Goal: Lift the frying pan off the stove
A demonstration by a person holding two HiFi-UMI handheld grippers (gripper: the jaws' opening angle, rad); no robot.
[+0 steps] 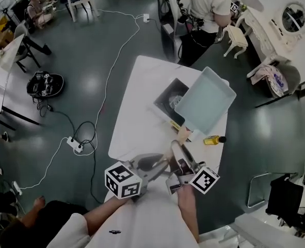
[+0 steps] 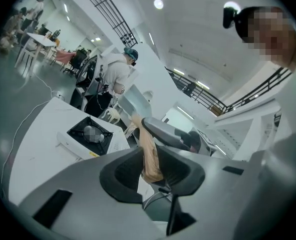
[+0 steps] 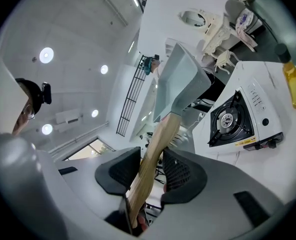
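Note:
A square pale-teal frying pan [image 1: 206, 101] hangs in the air, tilted, above and just right of the single-burner stove [image 1: 169, 98] on the white table [image 1: 137, 120]. Its wooden handle [image 1: 183, 134] runs back toward me. My right gripper [image 1: 181, 151] is shut on the handle's middle, and my left gripper [image 1: 161, 163] is shut on its near end from the left. In the left gripper view the handle [image 2: 149, 156] sits between the pads, with the stove [image 2: 90, 134] beyond. In the right gripper view the handle [image 3: 158, 146] rises to the pan [image 3: 180, 81], with the stove [image 3: 235, 116] at right.
A yellow oil bottle [image 1: 213, 139] lies on the table's right edge beside the stove, also seen as the bottle [image 3: 292, 79] in the right gripper view. A person [image 1: 209, 6] stands beyond the table's far end. Cables and a power strip [image 1: 74, 144] lie on the floor at left.

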